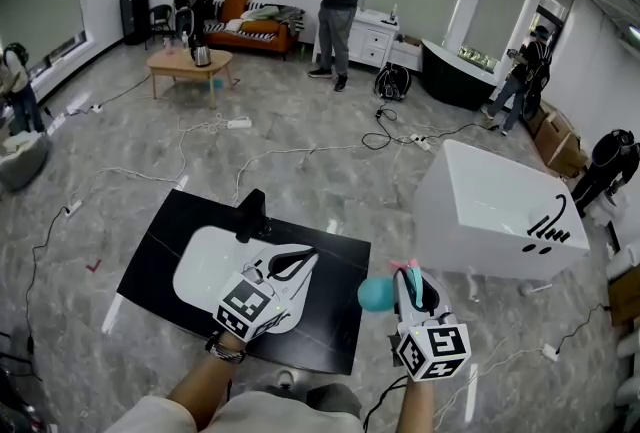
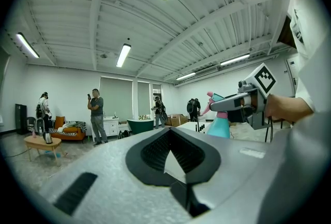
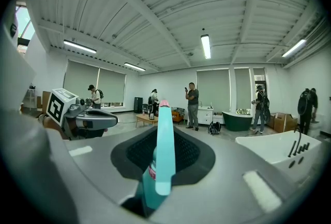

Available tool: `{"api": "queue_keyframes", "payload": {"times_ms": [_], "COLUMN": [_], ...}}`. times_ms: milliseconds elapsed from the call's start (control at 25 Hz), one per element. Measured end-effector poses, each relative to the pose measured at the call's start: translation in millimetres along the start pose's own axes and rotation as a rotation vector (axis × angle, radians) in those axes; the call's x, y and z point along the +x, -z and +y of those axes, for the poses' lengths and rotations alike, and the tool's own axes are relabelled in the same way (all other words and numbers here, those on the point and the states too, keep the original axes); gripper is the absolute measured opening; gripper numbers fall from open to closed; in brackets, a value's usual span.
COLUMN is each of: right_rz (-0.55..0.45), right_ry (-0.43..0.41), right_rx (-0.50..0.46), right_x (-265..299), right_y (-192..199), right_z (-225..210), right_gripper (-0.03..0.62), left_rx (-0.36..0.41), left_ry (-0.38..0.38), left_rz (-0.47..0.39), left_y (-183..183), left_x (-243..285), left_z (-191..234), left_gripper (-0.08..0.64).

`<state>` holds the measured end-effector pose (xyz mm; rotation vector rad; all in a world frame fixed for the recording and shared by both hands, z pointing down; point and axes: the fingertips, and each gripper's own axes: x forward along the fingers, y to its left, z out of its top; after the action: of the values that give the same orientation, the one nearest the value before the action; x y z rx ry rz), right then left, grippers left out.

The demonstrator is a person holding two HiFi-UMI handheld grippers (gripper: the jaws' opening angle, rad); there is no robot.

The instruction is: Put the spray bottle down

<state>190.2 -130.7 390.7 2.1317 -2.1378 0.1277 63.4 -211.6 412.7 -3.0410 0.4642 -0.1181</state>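
Task item: spray bottle (image 1: 377,293), teal body with pink collar and pink nozzle tip.
Location: in the air just beyond the right edge of the black tabletop (image 1: 330,321), not resting on it.
Right hand-held gripper (image 1: 408,283): jaws closed on the spray bottle near its neck. The body hangs below the jaws and the spray head runs forward along them.
Left hand-held gripper (image 1: 285,271): over the tabletop, above the near edge of the white basin (image 1: 205,266). Its jaws meet at a thin seam and nothing is between them.
Governing relation: the tabletop lies to the left of the held bottle, so the right hand is the one to place it. Judged from the left gripper view, the bottle's long axis is roughly upright with a slight tilt.
Free surface: bare black tabletop shows on the side nearest the bottle. The basin and black faucet (image 1: 252,216) take up the tabletop's left part.
Writing: no brand or label is legible on the bottle. Only the square markers on the gripper cubes can be seen.
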Motion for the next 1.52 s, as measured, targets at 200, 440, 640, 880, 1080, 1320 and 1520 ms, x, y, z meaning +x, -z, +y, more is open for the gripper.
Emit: {"api": "queue_keyframes", "payload": {"times_ms": [200, 440, 640, 880, 1080, 1320, 1520], "right_rz": [0.008, 0.018, 0.046, 0.074, 0.110, 0.149, 0.160], "right_ry": [0.003, -0.011, -0.055, -0.097, -0.118, -0.146, -0.162], "right_rx": [0.004, 0.013, 0.001, -0.029, -0.040, -0.008, 0.011], "right_x": [16.3, 41.1, 76.7, 118.0, 153.2, 182.0, 199.1], "right_y": [3.9, 8.7, 20.1, 32.5, 54.3, 80.4, 92.4], "right_z": [-10.5, -42.7, -60.9, -78.6, -86.7, -92.5, -98.3], "right_gripper": [0.075, 0.075, 0.075, 0.075, 0.075, 0.075, 0.075], "left_rx": [-0.025, -0.032, -0.030, -0.037, -0.059, -0.078, -0.094], "left_ry": [-0.004, -0.014, -0.047, -0.082, -0.104, -0.136, -0.161], "left_rz": [0.018, 0.039, 0.043, 0.051, 0.069, 0.090, 0.110], "left_y": [10.4, 16.5, 20.5, 24.0, 36.6, 51.3, 60.7], "left_x": [11.4, 47.4, 71.8, 93.7, 106.0, 113.9, 120.0], "left_z": [10.3, 19.4, 34.3, 50.6, 66.6, 80.6, 90.2], "left_gripper": [0.002, 0.002, 0.002, 0.002, 0.002, 0.002, 0.002]}}
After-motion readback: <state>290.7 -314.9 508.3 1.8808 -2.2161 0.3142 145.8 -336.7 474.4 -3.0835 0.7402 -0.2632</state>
